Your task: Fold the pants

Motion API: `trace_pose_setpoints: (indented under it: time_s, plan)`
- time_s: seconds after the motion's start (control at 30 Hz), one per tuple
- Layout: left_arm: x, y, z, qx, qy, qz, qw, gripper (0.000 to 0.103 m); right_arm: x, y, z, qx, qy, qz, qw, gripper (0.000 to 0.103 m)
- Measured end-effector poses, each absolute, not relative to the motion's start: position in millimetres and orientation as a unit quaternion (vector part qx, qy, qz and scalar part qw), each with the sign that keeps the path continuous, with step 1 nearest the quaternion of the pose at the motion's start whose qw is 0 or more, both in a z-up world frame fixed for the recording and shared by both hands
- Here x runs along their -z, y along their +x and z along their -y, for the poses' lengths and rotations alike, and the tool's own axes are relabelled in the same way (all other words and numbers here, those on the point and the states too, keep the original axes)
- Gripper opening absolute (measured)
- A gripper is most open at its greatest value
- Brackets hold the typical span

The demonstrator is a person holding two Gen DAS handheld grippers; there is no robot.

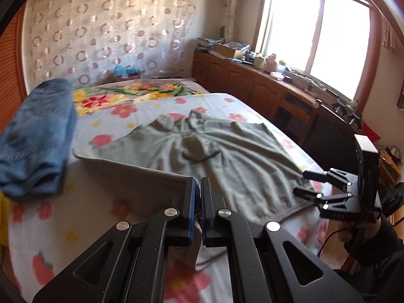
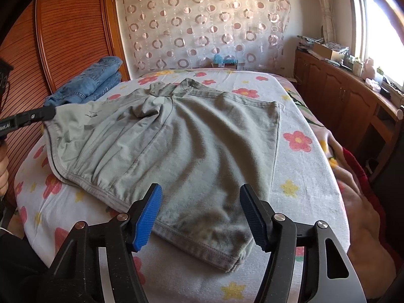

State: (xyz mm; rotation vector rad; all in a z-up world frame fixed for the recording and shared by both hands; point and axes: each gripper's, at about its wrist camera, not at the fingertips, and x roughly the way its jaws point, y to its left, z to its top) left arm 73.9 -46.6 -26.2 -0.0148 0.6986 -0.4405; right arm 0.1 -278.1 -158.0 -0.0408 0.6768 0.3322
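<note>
Grey-green cotton pants (image 2: 176, 136) spread rumpled across middle of bed with flower-print sheet (image 2: 303, 166). Left tongs (image 2: 51, 112) pressed together, pinching left edge of the pants, that edge raised off the sheet. Right tongs (image 2: 202, 217) spread, blue ribbed pads either side of the near hem, not pressing; hem corner flat on the sheet. Folded blue denim jeans (image 2: 93, 80) at far left of the pants, by the wooden slatted wardrobe (image 2: 63, 25). Wooden cabinets (image 2: 335, 93) under window, well right of the pants.
</note>
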Motion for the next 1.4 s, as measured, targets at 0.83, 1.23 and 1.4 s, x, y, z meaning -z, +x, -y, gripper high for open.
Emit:
trace_pose_setpoints:
  time_s: [0.83, 1.23, 1.4]
  plan:
    - [12, 112, 127, 0.269, 0.015, -0.351, 0.897, 0.012, 162, -7, 284, -0.144, -0.008, -0.320, 0.936, 0.065]
    - [41, 96, 73, 0.197, 0.024, -0.364, 0.910, 0.065, 158, 4, 269, -0.172, 0.002, -0.324, 0.930, 0.047]
    - [67, 88, 53, 0.175, 0.025, -0.394, 0.902, 0.065, 151, 10, 250, -0.200, -0.001, -0.318, 0.927, 0.045]
